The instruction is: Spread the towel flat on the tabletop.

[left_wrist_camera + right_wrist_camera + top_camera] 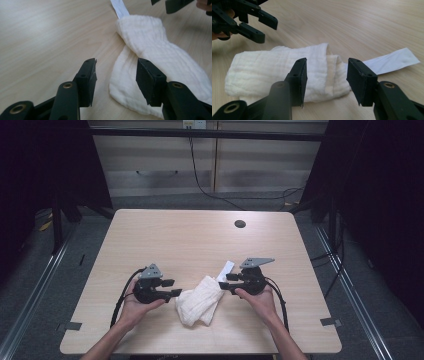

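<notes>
Cream-white folded muslin cloth (200, 304) lay at lower centre of the light wooden counter (190, 240), a white paper strip (225, 270) poking from its upper end. Left tongs (172, 287) and right tongs (226, 282) flanked it, both spread and gripping nothing.

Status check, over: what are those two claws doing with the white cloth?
Left gripper open, right gripper open. Folded cloth flat on table, unheld. Nothing blocking.

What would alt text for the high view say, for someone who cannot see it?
A folded white cloth lies near the front of a wooden table, a white label sticking out of its far end. A person's hands hold two black tools, the left tool and the right tool, open on either side of it.
</notes>
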`<state>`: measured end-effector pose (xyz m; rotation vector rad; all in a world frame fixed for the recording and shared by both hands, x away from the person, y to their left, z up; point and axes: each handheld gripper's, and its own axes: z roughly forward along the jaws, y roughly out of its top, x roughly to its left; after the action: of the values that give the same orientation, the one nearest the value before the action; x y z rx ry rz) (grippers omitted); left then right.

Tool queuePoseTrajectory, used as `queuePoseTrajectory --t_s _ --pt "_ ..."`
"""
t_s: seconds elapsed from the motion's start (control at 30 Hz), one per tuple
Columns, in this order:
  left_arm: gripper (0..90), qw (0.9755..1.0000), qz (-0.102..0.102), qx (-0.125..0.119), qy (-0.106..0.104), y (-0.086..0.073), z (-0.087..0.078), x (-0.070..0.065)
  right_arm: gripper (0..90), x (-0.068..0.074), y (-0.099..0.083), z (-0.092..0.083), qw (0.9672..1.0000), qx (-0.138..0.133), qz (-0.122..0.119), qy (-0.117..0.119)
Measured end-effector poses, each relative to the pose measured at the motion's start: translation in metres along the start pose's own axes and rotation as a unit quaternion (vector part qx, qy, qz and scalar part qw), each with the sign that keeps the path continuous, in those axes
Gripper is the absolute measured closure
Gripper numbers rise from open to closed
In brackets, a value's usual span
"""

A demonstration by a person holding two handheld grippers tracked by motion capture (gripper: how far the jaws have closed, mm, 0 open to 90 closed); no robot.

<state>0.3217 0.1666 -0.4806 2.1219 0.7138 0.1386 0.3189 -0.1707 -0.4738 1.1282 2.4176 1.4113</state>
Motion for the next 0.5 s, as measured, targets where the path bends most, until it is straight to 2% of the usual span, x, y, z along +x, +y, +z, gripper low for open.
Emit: queuePoseTrajectory --t_s 0.07,0.13,0.17,0.2,0.27,0.3,0.37,0.4,0.5 --pt "51.0 0.9999 0.007 0.014 -0.006 -0.001 0.003 -0.002 51.7 0.002 0.000 0.007 0.9999 0.011 -0.006 0.008" --pt "51.4 0.9999 -0.002 0.008 -0.014 -0.001 0.003 -0.002 53.7 0.004 -0.002 0.014 0.9996 0.021 -0.009 0.016" --pt "50.0 0.9999 -0.001 0.010 -0.009 -0.002 0.005 -0.002 57.3 0.007 -0.003 0.020 0.9993 0.032 -0.010 0.016" --pt "50.0 0.9999 -0.004 0.013 -0.008 -0.004 0.008 -0.002 57.3 0.007 -0.003 0.020 0.9993 0.032 -0.010 0.016" --pt "42.2 0.9996 -0.015 0.023 -0.001 -0.005 0.017 -0.003 60.9 0.008 -0.003 0.023 0.9992 0.036 -0.013 0.013" --pt "42.2 0.9995 -0.013 0.028 -0.002 -0.005 0.020 -0.004 62.1 0.008 -0.003 0.023 0.9991 0.038 -0.012 0.010" --pt "47.2 0.9995 -0.007 0.030 -0.002 -0.005 0.022 -0.006 69.1 0.008 -0.002 0.021 0.9992 0.037 -0.011 0.013" --pt "47.2 0.9995 0.000 0.032 -0.004 -0.005 0.022 -0.007 69.1 0.008 -0.002 0.021 0.9992 0.037 -0.011 0.013" --pt "58.8 0.9991 0.011 0.038 -0.011 -0.005 0.022 -0.008 80.0 0.009 -0.003 0.021 0.9988 0.044 -0.012 0.020"
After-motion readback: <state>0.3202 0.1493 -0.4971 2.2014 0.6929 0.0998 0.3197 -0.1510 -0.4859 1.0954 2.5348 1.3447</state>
